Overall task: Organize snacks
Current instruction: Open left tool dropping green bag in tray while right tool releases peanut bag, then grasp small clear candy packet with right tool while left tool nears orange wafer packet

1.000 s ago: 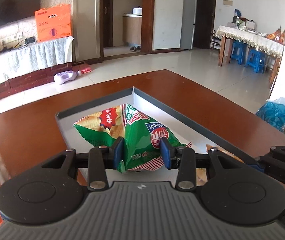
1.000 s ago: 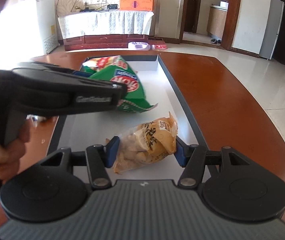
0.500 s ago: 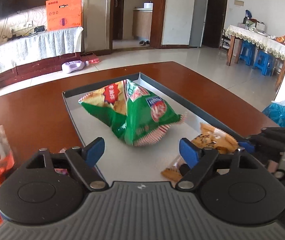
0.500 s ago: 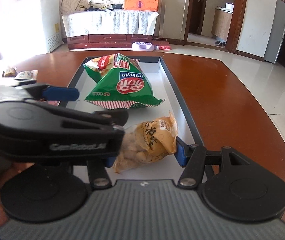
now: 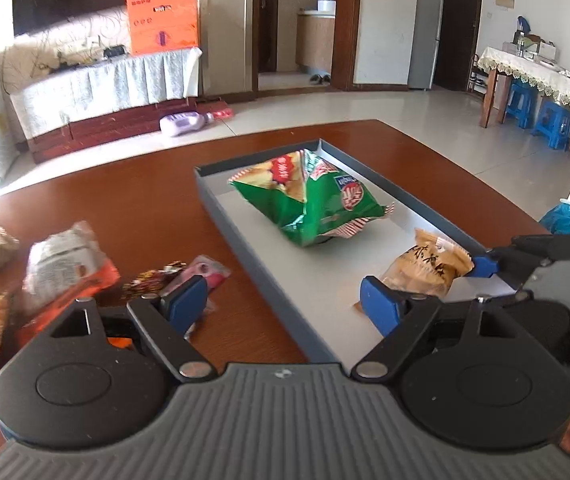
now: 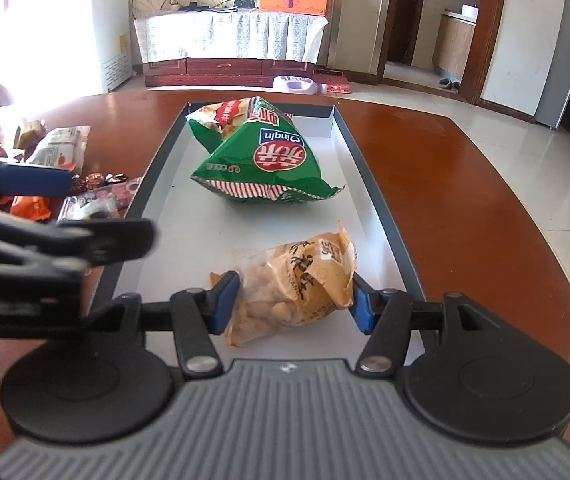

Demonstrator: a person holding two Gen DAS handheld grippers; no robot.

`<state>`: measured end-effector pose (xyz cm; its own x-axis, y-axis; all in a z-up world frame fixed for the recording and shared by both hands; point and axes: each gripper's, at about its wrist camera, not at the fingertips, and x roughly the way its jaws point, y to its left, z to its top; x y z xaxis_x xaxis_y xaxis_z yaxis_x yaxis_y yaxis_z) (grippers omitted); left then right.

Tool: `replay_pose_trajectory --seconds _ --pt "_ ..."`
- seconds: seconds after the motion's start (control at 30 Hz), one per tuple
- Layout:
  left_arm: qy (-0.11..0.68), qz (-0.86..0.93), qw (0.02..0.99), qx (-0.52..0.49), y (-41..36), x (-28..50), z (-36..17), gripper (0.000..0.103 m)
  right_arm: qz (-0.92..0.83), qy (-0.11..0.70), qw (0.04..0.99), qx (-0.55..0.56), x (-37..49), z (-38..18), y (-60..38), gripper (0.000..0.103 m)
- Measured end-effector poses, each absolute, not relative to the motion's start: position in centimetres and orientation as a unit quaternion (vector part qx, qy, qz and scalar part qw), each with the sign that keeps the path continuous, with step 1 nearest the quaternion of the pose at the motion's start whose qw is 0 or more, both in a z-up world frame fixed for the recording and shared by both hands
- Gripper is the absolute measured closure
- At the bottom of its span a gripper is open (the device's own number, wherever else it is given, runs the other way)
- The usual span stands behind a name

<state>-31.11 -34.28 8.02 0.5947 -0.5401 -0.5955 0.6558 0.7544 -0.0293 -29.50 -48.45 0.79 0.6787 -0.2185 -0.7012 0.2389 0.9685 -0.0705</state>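
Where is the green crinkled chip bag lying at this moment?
In both wrist views the green crinkled chip bag lies inside the flat grey tray, toward its far end, beyond the yellow-brown snack packet between the right gripper's fingers.

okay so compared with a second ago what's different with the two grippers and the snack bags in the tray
The left gripper has let go of the green crinkled chip bag: its jaws have just been opening, now empty, and it has backed away toward the loose snacks on the table. The chip bag now lies in the grey tray. Unchanged: the right gripper stays clamped on the tan peanut packet in the tray.
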Motion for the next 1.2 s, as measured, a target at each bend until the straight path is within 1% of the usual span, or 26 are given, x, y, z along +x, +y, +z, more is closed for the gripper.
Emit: replay_pose_trajectory --seconds 0.2,0.37,0.5,0.57,0.6,0.63,0.67,0.83,0.93,1.07,1.2 --pt "0.286 -0.335 0.888 0.130 -32.5 -33.2 7.9 0.016 -0.129 0.376 0.917 0.025 -29.7 0.7 -48.8 0.040" --pt "0.291 -0.330 0.891 0.109 -30.7 -34.0 7.6 0.011 -0.133 0.375 0.917 0.022 -30.0 0.7 -48.7 0.040" --pt "0.296 -0.313 0.898 0.090 -29.0 -34.0 7.2 0.010 -0.140 0.361 0.922 0.024 -30.4 1.2 -48.6 0.037" --pt "0.298 -0.300 0.902 0.088 -28.5 -33.6 6.9 0.010 -0.143 0.344 0.928 0.024 -30.8 1.6 -48.5 0.028" --pt "0.297 -0.295 0.904 0.086 -28.2 -33.5 6.8 0.010 -0.143 0.338 0.930 0.024 -31.0 1.8 -48.5 0.026" --pt "0.296 -0.291 0.906 0.083 -28.0 -33.4 6.8 0.010 -0.142 0.332 0.932 0.024 -31.1 2.0 -48.3 0.022" --pt "0.297 -0.288 0.907 0.080 -27.7 -33.3 6.7 0.010 -0.140 0.327 0.934 0.022 -31.3 2.1 -48.1 0.020" --pt "0.296 -0.273 0.911 0.085 -27.0 -32.6 6.3 0.010 -0.137 0.313 0.940 0.004 -31.4 2.6 -46.7 0.020" --pt "0.297 -0.267 0.912 0.090 -26.6 -32.2 6.0 0.010 -0.133 0.274 0.953 0.002 -32.0 3.7 -45.7 0.020" --pt "0.305 -0.260 0.913 0.079 -24.8 -30.9 5.5 0.010 -0.086 0.222 0.971 0.031 -32.4 5.2 -44.1 0.020" --pt "0.311 -0.244 0.915 0.082 -22.3 -29.6 4.7 0.010 -0.026 0.227 0.973 0.022 -30.9 5.4 -41.2 0.020"
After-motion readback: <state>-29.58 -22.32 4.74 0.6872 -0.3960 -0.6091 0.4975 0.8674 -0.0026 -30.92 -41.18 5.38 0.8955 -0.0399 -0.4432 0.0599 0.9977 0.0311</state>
